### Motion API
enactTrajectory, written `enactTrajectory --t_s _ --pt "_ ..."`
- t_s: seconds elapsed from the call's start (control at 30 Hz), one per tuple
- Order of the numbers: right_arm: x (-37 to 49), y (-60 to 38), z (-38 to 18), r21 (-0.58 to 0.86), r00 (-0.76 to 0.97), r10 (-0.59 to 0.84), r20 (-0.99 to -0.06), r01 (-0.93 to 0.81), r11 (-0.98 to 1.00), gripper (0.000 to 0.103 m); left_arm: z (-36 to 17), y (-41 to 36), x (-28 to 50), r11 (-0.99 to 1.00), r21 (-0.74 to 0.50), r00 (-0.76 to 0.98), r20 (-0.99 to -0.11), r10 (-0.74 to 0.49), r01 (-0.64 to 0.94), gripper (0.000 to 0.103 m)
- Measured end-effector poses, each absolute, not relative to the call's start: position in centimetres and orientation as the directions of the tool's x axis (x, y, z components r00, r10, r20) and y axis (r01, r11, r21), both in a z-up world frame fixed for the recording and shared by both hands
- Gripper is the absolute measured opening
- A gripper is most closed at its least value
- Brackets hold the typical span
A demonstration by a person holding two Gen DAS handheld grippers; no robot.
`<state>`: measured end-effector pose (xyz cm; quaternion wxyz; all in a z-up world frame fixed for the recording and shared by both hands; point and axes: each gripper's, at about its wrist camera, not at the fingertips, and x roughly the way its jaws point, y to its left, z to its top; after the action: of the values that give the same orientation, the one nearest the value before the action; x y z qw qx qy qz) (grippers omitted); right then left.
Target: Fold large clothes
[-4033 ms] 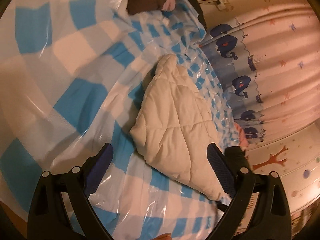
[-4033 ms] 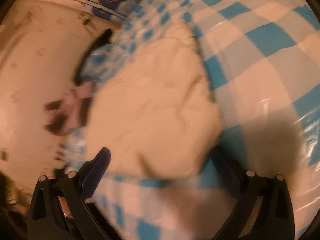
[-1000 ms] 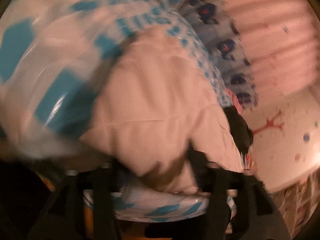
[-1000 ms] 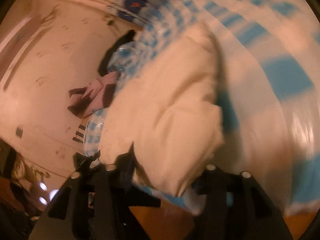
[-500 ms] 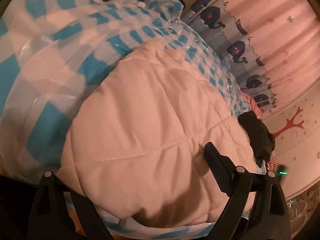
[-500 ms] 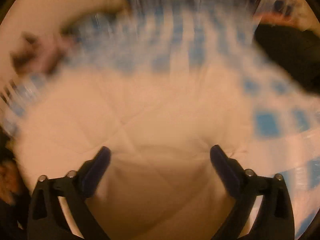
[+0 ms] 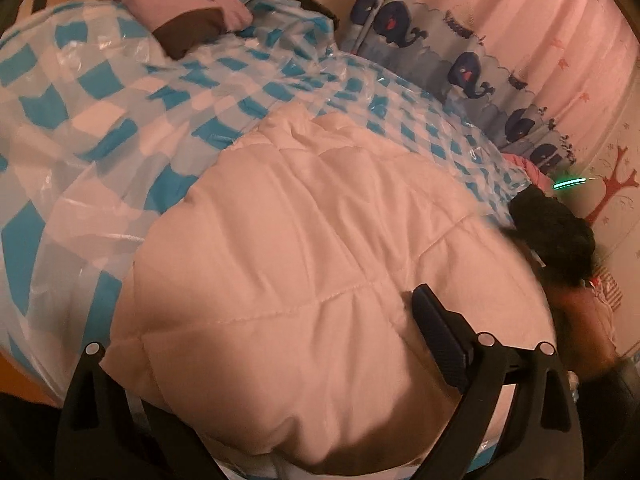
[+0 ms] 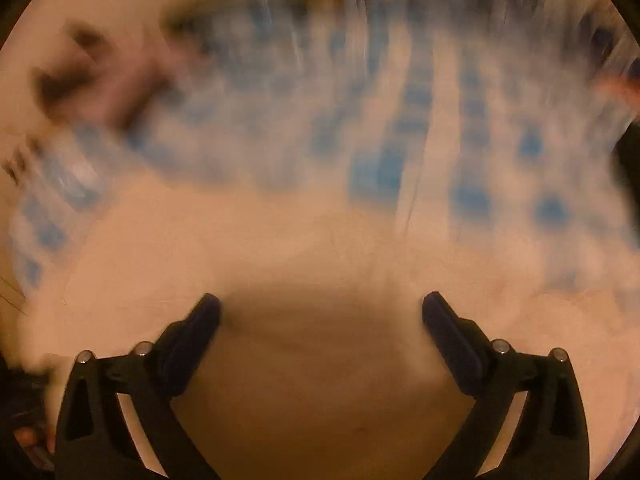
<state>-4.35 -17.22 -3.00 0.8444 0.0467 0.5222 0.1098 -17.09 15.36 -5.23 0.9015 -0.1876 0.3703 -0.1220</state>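
Cream quilted coat (image 7: 320, 264) lies folded on checked plastic sheet (image 7: 100, 120), near edge. Left gripper (image 7: 280, 344) jaws wide apart, just been opening, coat below, not pinched. Right gripper (image 8: 320, 312) jaws wide apart, just been opening, over coat (image 8: 320, 360); view blurred. Whale curtain (image 7: 460, 64) far right. Pink-brown garment (image 7: 180, 4) far left.

A child's bedroom in a home. Ahead of the left tongs (image 7: 280, 344) lies a bed under a blue-and-white checked plastic sheet (image 7: 100, 92), with a cream quilted cover (image 7: 320, 240) on top. Beyond it, to the right, hangs a pink curtain (image 7: 540, 32) with a band of whales; further right, the wall (image 7: 616, 184) carries a red tree sticker.
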Motion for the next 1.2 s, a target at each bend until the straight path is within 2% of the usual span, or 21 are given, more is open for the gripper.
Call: enactTrajectory --t_s 0.03,0.1,0.17,0.23,0.3,0.37,0.47,0.5,0.63,0.7,0.77,0.9,1.0,1.1,1.2 --pt "-3.8 -17.7 -4.3 0.257 0.377 0.276 -0.884 -0.102 0.961 0.098 -5.0 15.1 -17.0 0.910 -0.407 0.706 -0.622 -0.340 0.080 0.089" --pt "-4.3 -17.8 -2.1 0.261 0.418 0.272 -0.867 -0.084 0.962 0.097 -5.1 14.7 -17.0 0.930 -0.357 0.698 -0.646 -0.310 0.083 0.089" --pt "-4.7 -17.3 1.2 0.311 0.514 0.326 -0.794 -0.117 0.943 0.097 -5.3 14.7 -17.1 0.932 -0.354 0.697 -0.650 -0.304 0.076 0.089" --pt "-4.1 -15.6 3.9 0.295 0.590 0.330 -0.737 -0.159 0.942 0.097 -5.1 14.7 -17.1 0.935 -0.345 0.699 -0.650 -0.298 0.077 0.089" --pt "-2.2 -13.8 4.8 0.302 0.607 0.351 -0.713 -0.186 0.935 0.097 -5.0 14.5 -17.2 0.938 -0.338 0.701 -0.651 -0.291 0.076 0.089" --pt "1.3 -11.7 3.0 0.320 0.577 0.371 -0.728 -0.192 0.928 0.097 -4.9 14.3 -17.3 0.941 -0.330 0.705 -0.651 -0.283 0.073 0.089" --pt "5.6 -8.7 -4.6 0.251 0.393 0.303 -0.868 -0.180 0.951 0.098 -4.5 14.3 -17.7 0.942 -0.326 0.731 -0.622 -0.281 0.084 0.089" --pt "5.6 -8.6 -4.9 0.245 0.405 0.297 -0.865 -0.176 0.954 0.098 -4.4 14.1 -17.7 0.948 -0.307 0.734 -0.624 -0.268 0.085 0.089" --pt "5.3 -9.3 -2.5 0.243 0.438 0.292 -0.850 -0.167 0.956 0.097 -4.8 13.6 -17.7 0.959 -0.274 0.722 -0.650 -0.237 0.068 0.090" --pt "3.3 -9.3 0.6 0.306 0.553 0.369 -0.747 -0.207 0.929 0.097 -4.8 13.7 -17.7 0.958 -0.277 0.723 -0.648 -0.239 0.068 0.090" --pt "2.5 -7.6 1.8 0.311 0.578 0.413 -0.703 -0.272 0.911 0.097 -4.8 13.6 -17.6 0.959 -0.278 0.723 -0.650 -0.235 0.062 0.090" --pt "3.7 -1.8 -3.4 0.131 0.416 0.293 -0.861 -0.376 0.917 0.098 -4.6 13.2 -17.7 0.966 -0.251 0.739 -0.639 -0.212 0.060 0.090" --pt "4.0 -2.9 -2.3 0.203 0.388 0.345 -0.855 -0.361 0.910 0.097 -4.8 13.1 -17.7 0.970 -0.238 0.736 -0.646 -0.202 0.057 0.090" --pt "2.2 -5.6 0.6 0.293 0.435 0.422 -0.795 -0.335 0.896 0.097 -4.8 13.1 -17.8 0.969 -0.239 0.738 -0.643 -0.204 0.060 0.090" --pt "-1.4 -10.8 4.8 0.160 0.587 0.297 -0.753 -0.274 0.948 0.097 -4.8 13.2 -17.8 0.968 -0.244 0.738 -0.642 -0.207 0.060 0.090"
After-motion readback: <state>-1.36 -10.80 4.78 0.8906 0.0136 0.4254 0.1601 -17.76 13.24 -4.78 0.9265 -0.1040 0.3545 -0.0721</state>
